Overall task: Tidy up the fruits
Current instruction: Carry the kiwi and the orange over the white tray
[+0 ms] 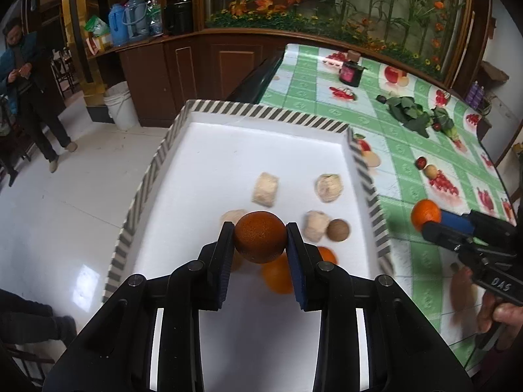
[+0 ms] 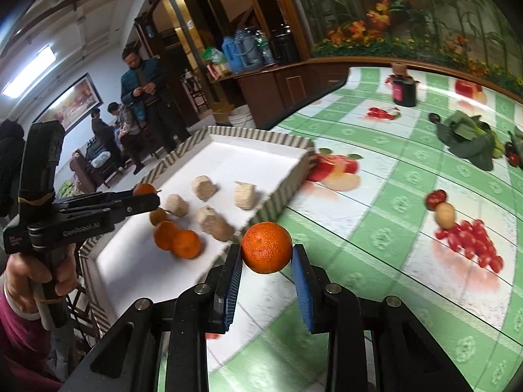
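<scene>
My left gripper (image 1: 260,232) is shut on an orange (image 1: 260,237) and holds it above the white tray (image 1: 261,137) with a striped rim. Two oranges (image 1: 278,276) and several beige lumps (image 1: 265,189) lie in the tray, with a brown round fruit (image 1: 338,229). My right gripper (image 2: 266,251) is shut on another orange (image 2: 266,247) above the table just right of the tray (image 2: 261,153). In the right wrist view the left gripper (image 2: 145,196) with its orange (image 2: 143,189) hangs over the tray's oranges (image 2: 178,240).
The green checked tablecloth (image 2: 376,228) carries a red date and a small yellow fruit (image 2: 443,212), leafy greens (image 2: 467,140) and a dark jar (image 2: 404,89). The tray sits at the table's left edge above the floor. People stand and sit at the far left.
</scene>
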Demonstrator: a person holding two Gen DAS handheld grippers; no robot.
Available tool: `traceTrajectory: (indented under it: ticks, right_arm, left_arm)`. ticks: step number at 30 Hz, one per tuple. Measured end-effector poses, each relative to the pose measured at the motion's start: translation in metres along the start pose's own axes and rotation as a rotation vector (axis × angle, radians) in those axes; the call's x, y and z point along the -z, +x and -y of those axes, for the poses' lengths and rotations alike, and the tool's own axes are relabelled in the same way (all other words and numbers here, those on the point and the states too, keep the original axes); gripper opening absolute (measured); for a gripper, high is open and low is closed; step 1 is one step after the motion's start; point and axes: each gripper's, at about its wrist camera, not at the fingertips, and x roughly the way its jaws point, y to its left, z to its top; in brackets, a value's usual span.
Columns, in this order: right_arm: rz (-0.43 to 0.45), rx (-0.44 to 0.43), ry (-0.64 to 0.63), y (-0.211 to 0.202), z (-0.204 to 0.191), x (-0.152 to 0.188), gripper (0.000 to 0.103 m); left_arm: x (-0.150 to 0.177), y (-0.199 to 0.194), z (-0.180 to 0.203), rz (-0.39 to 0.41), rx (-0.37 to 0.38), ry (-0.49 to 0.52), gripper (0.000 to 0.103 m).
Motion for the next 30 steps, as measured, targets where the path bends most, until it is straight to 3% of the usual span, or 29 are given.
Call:
traceTrajectory:
  ticks: [21, 30]
  right_arm:
    - [-0.044, -0.077, -0.071, 0.025, -0.052, -0.004, 0.030]
    - [-0.104, -0.139, -0.135, 0.037, -0.080, 0.005, 0.030]
  left_arm:
    - [0.022, 0.006, -0.012, -0.021, -0.040, 0.023, 0.031]
    - [0.030, -0.003, -0.011, -0.033, 0.006, 0.019, 0.031]
